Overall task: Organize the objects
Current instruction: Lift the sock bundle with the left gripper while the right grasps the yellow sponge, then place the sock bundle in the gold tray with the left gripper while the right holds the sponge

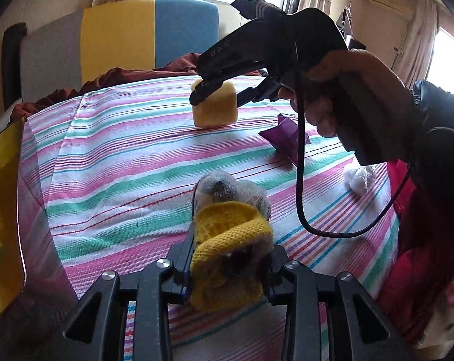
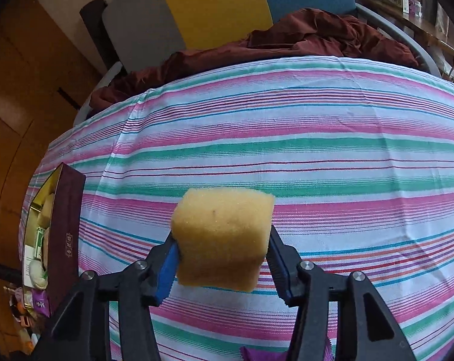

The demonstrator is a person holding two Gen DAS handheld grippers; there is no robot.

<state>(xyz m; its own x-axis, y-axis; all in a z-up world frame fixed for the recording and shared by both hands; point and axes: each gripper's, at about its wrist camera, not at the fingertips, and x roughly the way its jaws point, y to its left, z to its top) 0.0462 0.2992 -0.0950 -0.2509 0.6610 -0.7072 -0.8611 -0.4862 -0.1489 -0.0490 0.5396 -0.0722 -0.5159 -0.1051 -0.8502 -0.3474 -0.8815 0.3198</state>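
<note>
A yellow sponge block [image 2: 224,234] rests on the striped tablecloth [image 2: 317,150]. My right gripper [image 2: 222,240] is shut on the sponge, its blue pads against both sides. The left wrist view shows the same sponge [image 1: 218,114] far across the cloth, with the right gripper [image 1: 218,97] over it, held by a person's hand [image 1: 332,90]. Close to the camera, my left gripper [image 1: 231,210] is shut on a yellow knitted piece [image 1: 227,240] wrapped around a clear mesh bundle [image 1: 224,185].
A maroon box [image 2: 67,225] with a gold lining stands open at the table's left edge, several items inside. A purple wrapper [image 1: 284,135] and a white crumpled bag [image 1: 359,177] lie on the right. Dark red cloth [image 2: 317,33] is heaped at the far edge before a grey, yellow and blue chair [image 1: 118,33].
</note>
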